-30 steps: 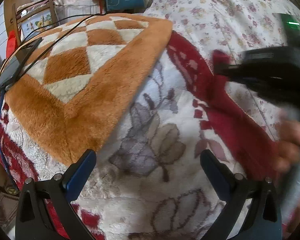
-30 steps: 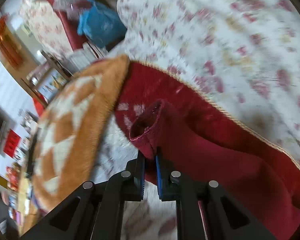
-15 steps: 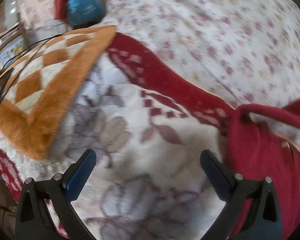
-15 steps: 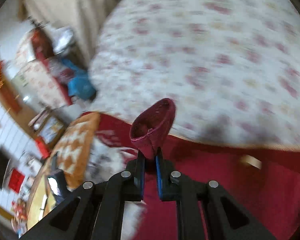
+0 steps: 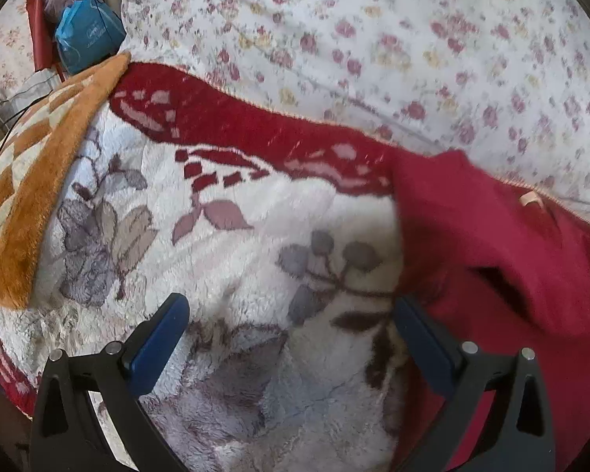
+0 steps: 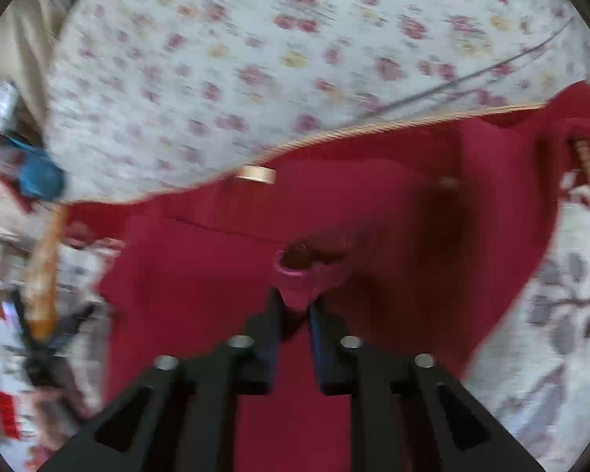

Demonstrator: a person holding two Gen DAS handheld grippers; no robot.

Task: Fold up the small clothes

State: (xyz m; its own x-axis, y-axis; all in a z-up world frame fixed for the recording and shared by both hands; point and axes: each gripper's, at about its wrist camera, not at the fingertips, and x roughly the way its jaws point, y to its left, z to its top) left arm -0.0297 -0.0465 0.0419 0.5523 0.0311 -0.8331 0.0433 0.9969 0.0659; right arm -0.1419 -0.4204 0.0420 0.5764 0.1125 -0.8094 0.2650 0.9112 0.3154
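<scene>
A dark red garment (image 5: pixel 491 255) lies spread on a white fleece blanket (image 5: pixel 255 216) with a red border. My left gripper (image 5: pixel 291 314) hovers open over the blanket, nothing between its blue pads; its right finger (image 5: pixel 421 338) is beside the garment's left edge. In the right wrist view the garment (image 6: pixel 393 216) fills the middle. My right gripper (image 6: pixel 295 306) has the sleeve cuff (image 6: pixel 299 271) between its fingertips, low over the garment's body. Its jaws are opening, and the cuff still sits pinched between the pads.
A floral bedsheet (image 5: pixel 373 39) stretches beyond the blanket's red border. An orange checkered blanket (image 5: pixel 27 196) overlaps the fleece at the left. A blue bag (image 5: pixel 86 35) sits past the bed's corner. A tan label (image 6: pixel 255 174) shows at the garment's neck.
My right gripper swung the cuff from beside the orange blanket across and down over the garment's body. The left wrist view shifted right, bringing the red garment into sight.
</scene>
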